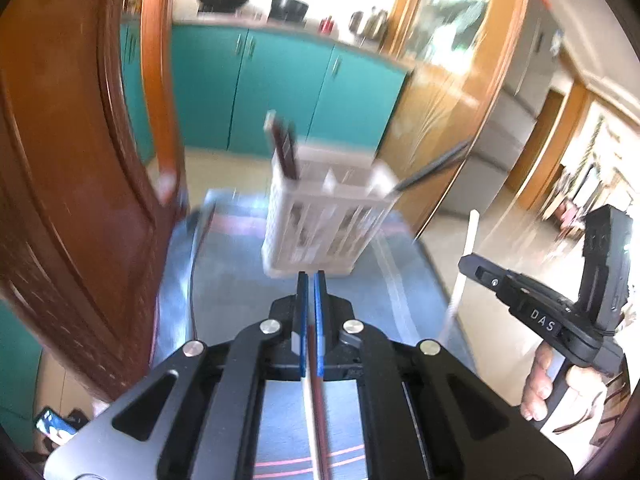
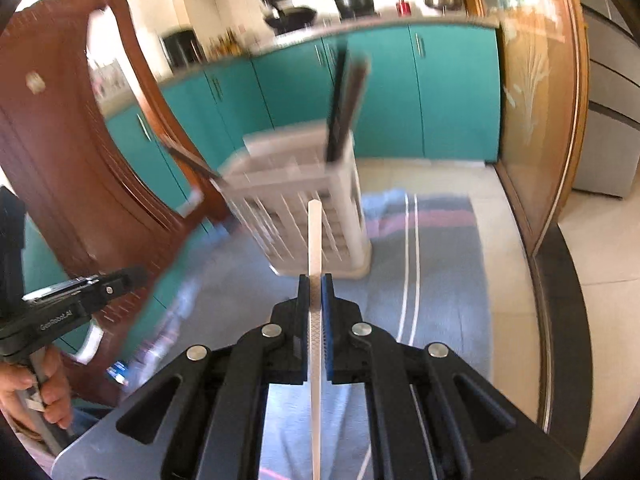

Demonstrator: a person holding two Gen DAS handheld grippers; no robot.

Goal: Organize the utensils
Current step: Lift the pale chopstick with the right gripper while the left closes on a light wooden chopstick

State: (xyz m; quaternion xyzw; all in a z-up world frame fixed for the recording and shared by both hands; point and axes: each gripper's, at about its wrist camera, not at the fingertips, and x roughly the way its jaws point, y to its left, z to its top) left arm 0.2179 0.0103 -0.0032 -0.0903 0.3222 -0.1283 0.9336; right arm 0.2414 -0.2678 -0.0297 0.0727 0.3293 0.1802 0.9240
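A white slotted utensil caddy (image 1: 320, 220) (image 2: 308, 204) stands on the blue striped cloth just past both grippers. Dark utensil handles (image 1: 284, 148) (image 2: 346, 100) stick up from one compartment, and another dark utensil (image 1: 432, 168) (image 2: 188, 160) leans out over its rim. My left gripper (image 1: 311, 280) is shut on a thin dark-red stick (image 1: 318, 420) that runs back under the camera. My right gripper (image 2: 315, 280) is shut on a flat white utensil (image 2: 315, 236), which points up in front of the caddy. Each gripper also shows from the side in the other view, the right gripper (image 1: 468, 266) and the left gripper (image 2: 136, 274).
A carved wooden chair back (image 1: 80, 184) (image 2: 60, 168) rises close on the left. Teal cabinets (image 1: 280, 80) and a kitchen counter lie behind, with a wood-framed glass door (image 2: 536, 112) at the right. A phone (image 1: 52, 426) lies low at the left. A hand (image 1: 540, 388) grips the right tool.
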